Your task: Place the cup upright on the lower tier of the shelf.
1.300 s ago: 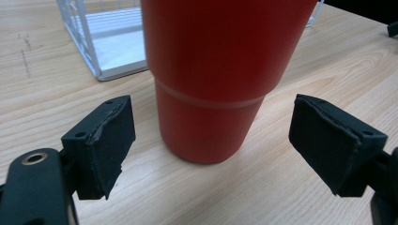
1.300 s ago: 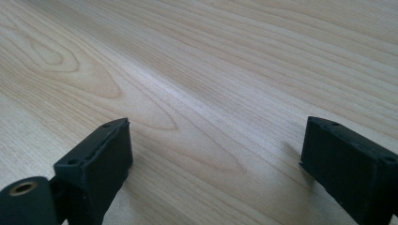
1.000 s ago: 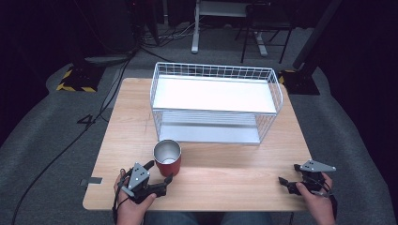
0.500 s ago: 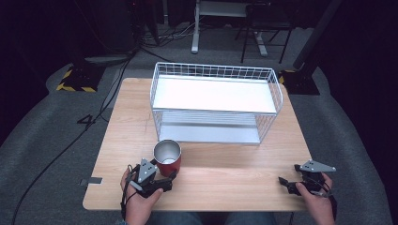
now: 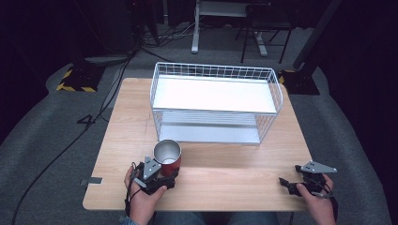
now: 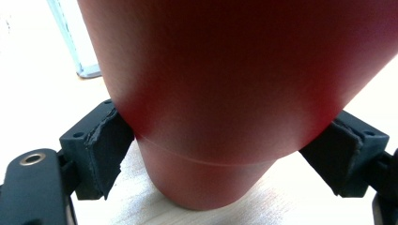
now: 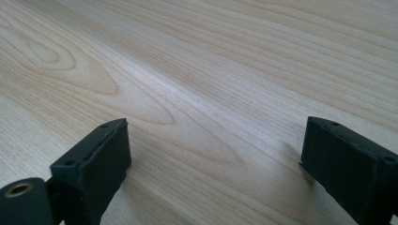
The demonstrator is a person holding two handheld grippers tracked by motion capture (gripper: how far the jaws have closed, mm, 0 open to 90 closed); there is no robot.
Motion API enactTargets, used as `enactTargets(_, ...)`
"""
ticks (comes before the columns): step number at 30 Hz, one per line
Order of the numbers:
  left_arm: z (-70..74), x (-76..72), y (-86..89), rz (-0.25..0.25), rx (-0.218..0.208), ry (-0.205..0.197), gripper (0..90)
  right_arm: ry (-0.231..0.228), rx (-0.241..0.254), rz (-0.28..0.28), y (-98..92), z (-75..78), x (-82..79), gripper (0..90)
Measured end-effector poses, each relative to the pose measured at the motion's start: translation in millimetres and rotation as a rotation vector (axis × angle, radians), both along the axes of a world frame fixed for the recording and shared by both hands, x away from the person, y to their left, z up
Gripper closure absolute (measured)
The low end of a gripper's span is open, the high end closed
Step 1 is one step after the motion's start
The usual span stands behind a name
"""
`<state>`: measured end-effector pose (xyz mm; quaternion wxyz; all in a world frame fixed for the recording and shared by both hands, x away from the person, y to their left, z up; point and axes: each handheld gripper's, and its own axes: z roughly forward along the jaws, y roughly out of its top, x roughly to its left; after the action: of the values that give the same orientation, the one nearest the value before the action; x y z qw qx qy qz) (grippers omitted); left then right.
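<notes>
A red cup (image 5: 167, 158) with a shiny metal inside stands upright on the wooden table (image 5: 230, 168), near the front left. My left gripper (image 5: 167, 175) reaches it from the near side, and its jaws press against both sides of the cup's lower wall (image 6: 225, 93). The left pad (image 6: 110, 140) and the one opposite both touch the red surface. My right gripper (image 5: 287, 183) rests low at the front right, open, with only bare wood (image 7: 211, 117) between its jaws.
A white two-tier wire rack (image 5: 213, 93) stands at the back middle of the table, just behind the cup. Its lower corner (image 6: 84, 70) shows past the cup. Cables and stand legs lie on the grey floor beyond the table.
My left gripper has moved forward and to the right, up to the cup, and its jaws now grip the lower wall. The right gripper has stayed where it was.
</notes>
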<state>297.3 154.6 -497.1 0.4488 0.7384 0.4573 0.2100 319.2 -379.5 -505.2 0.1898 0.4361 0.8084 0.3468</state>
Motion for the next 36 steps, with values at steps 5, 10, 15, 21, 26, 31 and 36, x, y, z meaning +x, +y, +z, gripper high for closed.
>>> enactTargets(5, -1.2, 2.4, -1.7, 0.007, 0.001, 0.006, 14.8, 0.0, 0.0, -0.006, -3.3, 0.0, -3.7, 8.7)
enactTargets(10, -1.9, 5.8, -4.2, 0.011, -0.002, 0.01, 13.8, 0.0, 0.003, -0.01, -5.0, -0.1, -5.0, 8.7)
enactTargets(15, -2.0, 8.6, -6.0, 0.019, -0.008, 0.006, 13.4, 0.0, 0.002, -0.012, -5.6, 0.0, -5.9, 8.7)
enactTargets(21, -1.6, 10.8, -9.1, 0.031, 0.001, 0.007, 14.3, 0.0, 0.002, -0.012, -5.6, 0.0, -5.9, 8.6)
enactTargets(26, -1.8, 10.1, -10.0, 0.036, 0.022, -0.002, 15.7, 0.0, 0.002, -0.012, -5.6, 0.0, -5.9, 8.6)
enactTargets(31, -1.7, 9.6, -9.6, 0.034, 0.029, -0.008, 16.3, 0.0, 0.002, -0.012, -5.6, -0.1, -5.9, 8.7)
enactTargets(36, -1.3, 8.9, -8.4, 0.024, 0.033, -0.008, 16.5, 0.0, 0.002, -0.012, -5.6, 0.0, -5.9, 8.7)
